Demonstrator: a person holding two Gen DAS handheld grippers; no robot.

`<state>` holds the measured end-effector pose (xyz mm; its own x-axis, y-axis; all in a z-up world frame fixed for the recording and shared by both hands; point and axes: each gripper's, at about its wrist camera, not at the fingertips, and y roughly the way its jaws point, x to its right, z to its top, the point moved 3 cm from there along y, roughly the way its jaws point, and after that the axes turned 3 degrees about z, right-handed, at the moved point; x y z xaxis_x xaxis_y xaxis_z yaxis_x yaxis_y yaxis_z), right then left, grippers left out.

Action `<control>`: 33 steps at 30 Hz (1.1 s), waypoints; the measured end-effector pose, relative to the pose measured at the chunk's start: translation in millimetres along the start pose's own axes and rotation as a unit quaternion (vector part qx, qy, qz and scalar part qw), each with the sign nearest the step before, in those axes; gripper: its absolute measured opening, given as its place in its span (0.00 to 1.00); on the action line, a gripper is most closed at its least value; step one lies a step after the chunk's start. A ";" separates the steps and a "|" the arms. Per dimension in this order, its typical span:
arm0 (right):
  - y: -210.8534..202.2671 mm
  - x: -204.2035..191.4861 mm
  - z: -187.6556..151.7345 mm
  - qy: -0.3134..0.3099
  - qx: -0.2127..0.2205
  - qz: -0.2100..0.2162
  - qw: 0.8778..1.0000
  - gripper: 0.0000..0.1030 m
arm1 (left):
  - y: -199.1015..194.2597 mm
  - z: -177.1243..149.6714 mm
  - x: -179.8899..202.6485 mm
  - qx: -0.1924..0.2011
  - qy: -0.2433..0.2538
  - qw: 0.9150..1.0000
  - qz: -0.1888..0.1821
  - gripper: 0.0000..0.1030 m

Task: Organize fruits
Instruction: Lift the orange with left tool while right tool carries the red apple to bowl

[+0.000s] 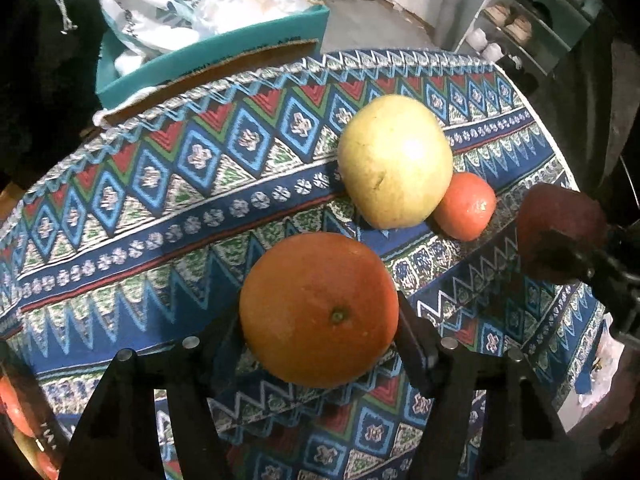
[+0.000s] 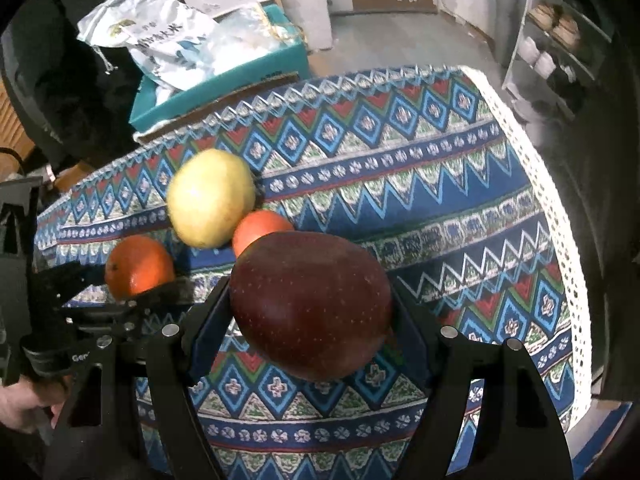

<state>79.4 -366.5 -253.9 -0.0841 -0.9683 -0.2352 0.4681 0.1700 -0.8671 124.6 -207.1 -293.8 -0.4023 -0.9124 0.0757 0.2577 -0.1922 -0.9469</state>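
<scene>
Behind the table stand a worn wall, a grey floor and a metal shelf (image 2: pixel 560 40) with cups and bowls on it. At the far left edge of the table there is a teal box (image 1: pixel 216 48) filled with white printed bags (image 2: pixel 160 32). The table itself is covered with a patterned cloth (image 1: pixel 168 184) in blue, red, green and white, with a white lace border on the right side. The left gripper (image 1: pixel 320 340) has a large orange (image 1: pixel 320 308) between its two black fingers; both fingers lie against the sides of the fruit, so the jaws are closed on it, and the stem mark of the orange faces the camera. The right gripper (image 2: pixel 312 320) holds a dark red apple (image 2: pixel 312 304) in the same way, with one finger on each side of it, and its jaws stand quite wide because the apple is big. On the cloth, further from both grippers, a yellow apple (image 1: pixel 396 160) lies, and a small tangerine (image 1: pixel 466 206) is just beside it, touching it or nearly so. In the right wrist view the orange in the left gripper is seen to the left of the red apple, near the yellow apple. A hand (image 2: pixel 20 404) is partly visible at the lower left edge of that view.
</scene>
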 end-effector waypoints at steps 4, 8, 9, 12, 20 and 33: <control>-8.4 -8.1 4.3 -0.006 0.012 0.005 1.000 0.73 | -22.5 -0.7 -9.5 0.020 -0.008 1.000 0.003 0.67; -19.3 -19.7 9.7 -0.016 0.026 0.010 1.000 0.73 | -44.2 1.6 -18.1 0.037 -0.018 0.999 0.001 0.67; -21.8 -21.9 10.6 -0.018 0.028 0.011 0.999 0.73 | -48.9 1.6 -18.0 0.042 -0.019 0.999 0.002 0.67; -34.5 -33.0 15.0 -0.029 0.043 0.017 0.999 0.73 | -66.7 2.1 -21.2 0.057 -0.025 0.998 0.000 0.67; -61.9 -61.7 23.5 -0.054 0.071 0.030 0.996 0.73 | -110.4 -1.8 -27.8 0.094 -0.039 0.995 -0.010 0.67; -94.3 -112.0 28.8 -0.093 0.097 0.060 0.989 0.73 | -161.9 -21.0 -59.4 0.127 -0.076 0.989 -0.017 0.67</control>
<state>70.0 -279.4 -133.1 0.1374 -0.9634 -0.2300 0.6263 0.2644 -0.7334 88.4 -114.2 -151.5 -0.2824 -0.9438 0.1716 0.4666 -0.2914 -0.8351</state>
